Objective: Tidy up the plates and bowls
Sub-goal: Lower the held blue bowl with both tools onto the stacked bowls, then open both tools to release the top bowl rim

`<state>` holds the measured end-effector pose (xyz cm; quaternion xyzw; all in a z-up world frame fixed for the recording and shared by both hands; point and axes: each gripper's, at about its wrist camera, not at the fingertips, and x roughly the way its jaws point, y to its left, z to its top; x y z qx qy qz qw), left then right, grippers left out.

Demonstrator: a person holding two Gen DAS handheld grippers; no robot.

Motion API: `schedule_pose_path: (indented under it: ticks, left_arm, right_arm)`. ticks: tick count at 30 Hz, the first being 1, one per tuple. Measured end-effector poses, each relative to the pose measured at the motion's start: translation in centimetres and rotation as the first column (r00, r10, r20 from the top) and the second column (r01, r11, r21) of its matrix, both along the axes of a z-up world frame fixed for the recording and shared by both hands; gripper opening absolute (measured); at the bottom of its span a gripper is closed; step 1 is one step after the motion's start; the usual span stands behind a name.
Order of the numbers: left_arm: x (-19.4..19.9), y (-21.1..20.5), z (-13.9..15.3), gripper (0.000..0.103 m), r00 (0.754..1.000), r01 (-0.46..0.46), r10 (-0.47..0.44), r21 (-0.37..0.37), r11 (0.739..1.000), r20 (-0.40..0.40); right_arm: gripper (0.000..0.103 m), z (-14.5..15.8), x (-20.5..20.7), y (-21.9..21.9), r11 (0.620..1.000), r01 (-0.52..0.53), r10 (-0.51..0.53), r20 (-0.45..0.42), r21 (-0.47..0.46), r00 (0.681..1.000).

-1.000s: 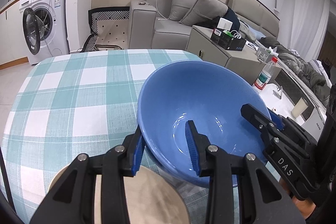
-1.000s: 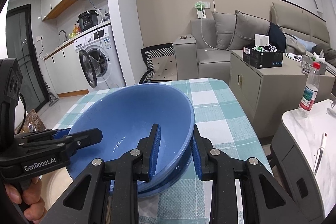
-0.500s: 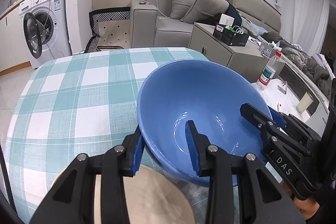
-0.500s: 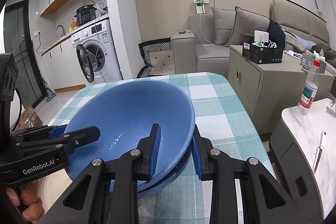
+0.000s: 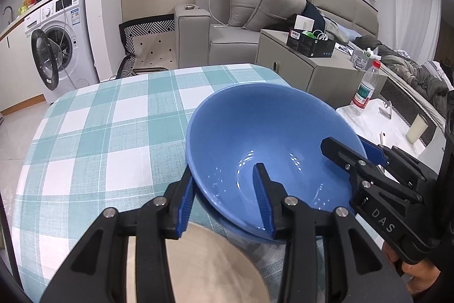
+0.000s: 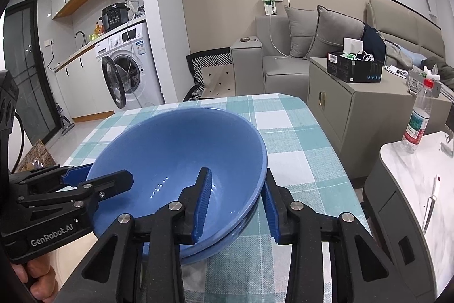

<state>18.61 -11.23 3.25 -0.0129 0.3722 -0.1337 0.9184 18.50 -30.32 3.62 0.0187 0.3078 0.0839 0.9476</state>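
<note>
A blue bowl (image 5: 269,127) (image 6: 176,144) rests nested in a second blue bowl (image 6: 227,239) on the teal checked tablecloth (image 5: 113,138). My left gripper (image 5: 222,172) (image 6: 99,175) straddles the bowl's left rim, one finger inside and one outside. Its jaws are opening and the pads stand off the wall. My right gripper (image 6: 237,171) (image 5: 349,145) straddles the right rim the same way. Its jaws are also opening, and a gap shows at the inner pad. A beige plate (image 5: 212,260) lies under my left gripper, at the near table edge.
The table's right edge (image 6: 326,138) runs close to the bowls. Beyond it stand a grey cabinet (image 6: 354,104) and a white marble top (image 6: 408,178) with a water bottle (image 6: 417,118). A washing machine (image 5: 59,44) and sofa (image 5: 227,27) stand behind.
Both grippers' jaws have spread apart around the bowl's rim, leaving gaps at the pads. The bowl has stayed in the lower bowl, and neither hand has shifted noticeably.
</note>
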Motion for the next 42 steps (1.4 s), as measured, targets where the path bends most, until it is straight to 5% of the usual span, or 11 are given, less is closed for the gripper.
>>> schedule_pose_path:
  ticks: [10,12,16,18,21,28,42]
  left_arm:
    - [0.0,0.2,-0.5,0.051,1.0,0.004,-0.004,0.004,1.0,-0.018]
    - [-0.1,0.1,-0.6,0.06,1.0,0.006,-0.006,0.007,1.0,-0.019]
    - [-0.3,0.3,-0.6,0.069,0.999,0.02,-0.021,-0.005,1.0,-0.031]
    - [-0.5,0.4,-0.5,0.084,1.0,0.015,-0.015,-0.013,1.0,-0.026]
    - [-0.6,0.7,-0.3,0.09,1.0,0.016,-0.017,-0.024,1.0,-0.025]
    - [-0.3,1.0,-0.5,0.103,1.0,-0.004,0.003,-0.028,1.0,-0.031]
    - [0.1,1.7,-1.2,0.103,0.998,-0.013,0.011,-0.033,0.999,-0.055]
  right_arm:
    - [0.05,0.4,-0.5,-0.3,1.0,-0.012,0.012,0.024,0.003,1.0]
    - [0.056,0.5,-0.5,-0.5,1.0,-0.021,0.021,0.018,0.008,1.0]
    - [0.087,0.8,-0.7,-1.5,0.998,-0.016,0.015,0.019,0.062,1.0]
    - [0.088,1.1,-0.7,-1.8,0.997,-0.015,0.013,0.016,0.078,1.0]
    - [0.098,1.4,-0.8,-2.0,0.997,-0.026,0.025,0.008,0.079,1.0]
    - [0.102,1.5,-1.0,-2.4,0.995,-0.032,0.032,-0.001,0.092,0.999]
    - [0.102,0.3,-0.3,-2.3,0.998,-0.035,0.038,-0.059,0.061,0.998]
